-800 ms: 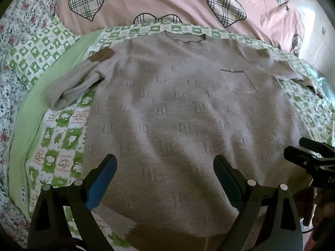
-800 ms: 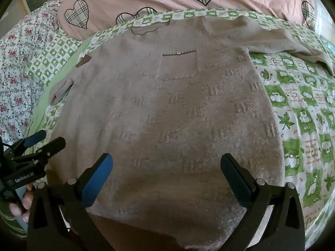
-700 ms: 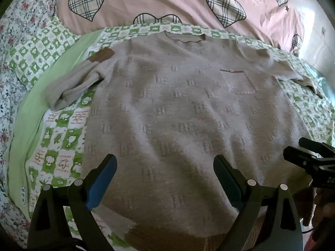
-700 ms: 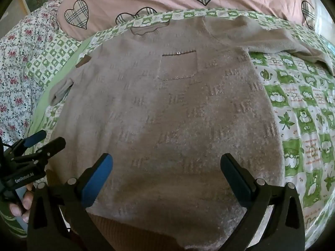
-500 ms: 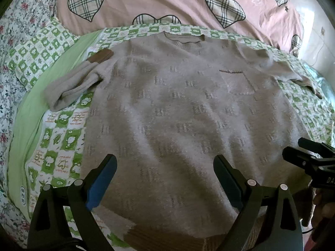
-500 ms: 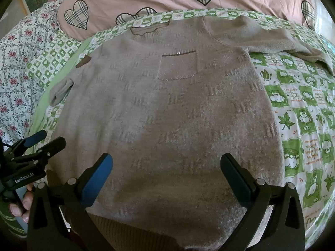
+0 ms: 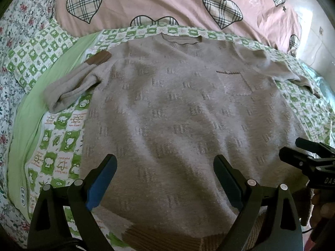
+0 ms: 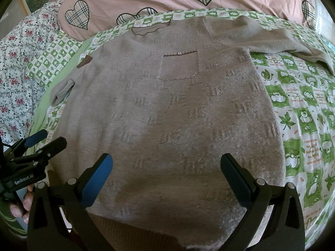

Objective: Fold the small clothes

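Note:
A taupe knitted sweater [image 7: 178,108] [image 8: 167,115] with a chest pocket [image 8: 179,65] lies flat, front up, on a green and white checked sheet [image 7: 60,144]. Its left sleeve [image 7: 71,87] is bunched and folded back, with a brown cuff [image 7: 99,58] at the shoulder. The right sleeve [image 8: 261,37] stretches outward. My left gripper [image 7: 165,179] hovers open above the hem's left part, nothing between its fingers. My right gripper [image 8: 167,177] hovers open above the hem's right part, also empty. Each gripper shows at the edge of the other's view.
A pink duvet [image 7: 167,2] with plaid hearts lies behind the collar. Floral bedding [image 8: 18,67] lies to the left. A hand [image 8: 21,205] holds the left gripper's handle. Bare checked sheet [image 8: 303,125] extends right of the sweater.

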Action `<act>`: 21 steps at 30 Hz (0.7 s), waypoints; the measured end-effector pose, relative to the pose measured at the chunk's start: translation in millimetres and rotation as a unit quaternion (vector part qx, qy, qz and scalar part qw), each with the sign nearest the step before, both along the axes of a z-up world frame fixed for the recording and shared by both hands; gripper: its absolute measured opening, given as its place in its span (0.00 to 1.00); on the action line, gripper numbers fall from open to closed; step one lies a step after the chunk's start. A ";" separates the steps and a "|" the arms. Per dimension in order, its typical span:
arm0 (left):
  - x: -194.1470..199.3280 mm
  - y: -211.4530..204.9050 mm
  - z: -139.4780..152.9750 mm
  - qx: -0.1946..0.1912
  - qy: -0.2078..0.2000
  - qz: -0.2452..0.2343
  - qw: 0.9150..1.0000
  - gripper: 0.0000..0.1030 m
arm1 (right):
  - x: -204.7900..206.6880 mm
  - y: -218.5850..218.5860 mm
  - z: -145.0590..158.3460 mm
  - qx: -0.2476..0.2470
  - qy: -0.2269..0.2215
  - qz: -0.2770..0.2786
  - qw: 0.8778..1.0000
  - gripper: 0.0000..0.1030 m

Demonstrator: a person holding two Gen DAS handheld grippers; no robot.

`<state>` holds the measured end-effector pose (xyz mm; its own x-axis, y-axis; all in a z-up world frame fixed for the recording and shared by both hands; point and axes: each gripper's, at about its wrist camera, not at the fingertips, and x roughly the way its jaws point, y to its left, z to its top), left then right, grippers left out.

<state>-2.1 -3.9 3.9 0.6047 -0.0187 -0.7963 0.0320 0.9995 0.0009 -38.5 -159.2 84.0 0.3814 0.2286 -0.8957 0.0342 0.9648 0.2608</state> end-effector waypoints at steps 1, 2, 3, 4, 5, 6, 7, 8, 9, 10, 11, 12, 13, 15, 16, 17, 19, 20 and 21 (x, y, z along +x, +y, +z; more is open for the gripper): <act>0.1 0.1 0.1 -0.001 0.000 0.000 1.000 0.91 | 0.5 0.4 0.1 0.000 0.000 0.000 1.000 0.99; 0.3 0.1 0.0 0.001 0.000 -0.001 1.000 0.91 | 0.1 -0.3 0.0 0.000 0.000 0.000 1.000 0.99; 0.1 -0.1 0.0 0.001 -0.001 -0.001 1.000 0.91 | 0.2 -0.6 0.0 0.000 0.000 0.000 1.000 0.99; -0.1 -0.6 -0.1 0.002 -0.005 -0.001 1.000 0.91 | 0.0 -1.0 -0.1 0.000 0.000 0.001 1.000 0.99; -0.1 -0.7 -0.1 0.002 -0.006 -0.001 1.000 0.91 | 0.8 -0.1 0.1 0.001 0.000 0.000 1.000 0.99; 0.1 -0.9 0.1 0.003 -0.007 -0.001 1.000 0.91 | 0.0 -1.1 -0.1 0.000 0.000 0.000 1.000 0.99; 0.1 -0.8 0.2 0.003 -0.007 -0.001 1.000 0.91 | 0.1 -1.4 -0.1 0.000 0.000 0.000 1.000 0.99; 0.1 -0.9 0.2 0.003 -0.010 -0.002 1.000 0.91 | 0.1 -1.6 -0.1 0.001 0.000 0.000 1.000 0.99; -0.2 -0.9 0.3 0.001 -0.016 -0.002 1.000 0.91 | -0.1 -0.3 0.6 0.000 -0.001 -0.001 1.000 0.99; -0.3 -1.0 0.3 0.002 -0.015 -0.002 1.000 0.91 | -0.2 0.2 0.9 0.000 -0.001 -0.001 1.000 0.99; -0.2 -1.4 0.2 0.006 -0.016 -0.002 1.000 0.91 | 0.4 1.4 1.3 0.000 -0.001 -0.001 1.000 0.99; -0.2 -1.3 0.1 0.006 -0.015 -0.002 1.000 0.91 | -0.6 0.7 1.3 0.001 -0.001 -0.001 1.000 0.99; 0.1 -1.1 0.2 0.005 -0.013 -0.003 1.000 0.91 | -0.6 0.5 1.3 0.001 -0.001 -0.001 1.000 0.99; 0.4 -1.4 0.0 0.006 -0.006 -0.003 1.000 0.91 | -0.6 0.4 1.3 0.002 -0.001 -0.002 1.000 0.99; 0.8 -1.6 -0.2 0.006 -0.002 -0.004 1.000 0.91 | -0.6 0.5 1.7 0.002 -0.001 -0.002 1.000 0.99; 1.5 -1.8 -0.6 0.007 0.006 -0.005 1.000 0.91 | -0.1 0.9 1.9 0.002 -0.001 -0.003 1.000 0.99; 2.1 -2.1 -0.9 0.007 0.007 -0.006 1.000 0.91 | 0.1 -0.1 2.2 0.004 -0.001 -0.003 1.000 0.99; 2.9 -2.7 -1.4 0.008 0.009 -0.008 1.000 0.91 | 0.3 -0.2 2.3 0.004 -0.001 -0.004 1.000 0.99; 3.3 -2.8 -1.6 0.006 0.010 -0.010 1.000 0.91 | 0.4 -0.3 2.3 0.005 -0.001 -0.004 1.000 0.99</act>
<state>1.3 -6.7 2.2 0.5888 -0.0214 -0.8080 0.0517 0.9986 0.0113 -38.1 -159.6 86.3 0.3849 0.2346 -0.8926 0.0408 0.9619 0.2705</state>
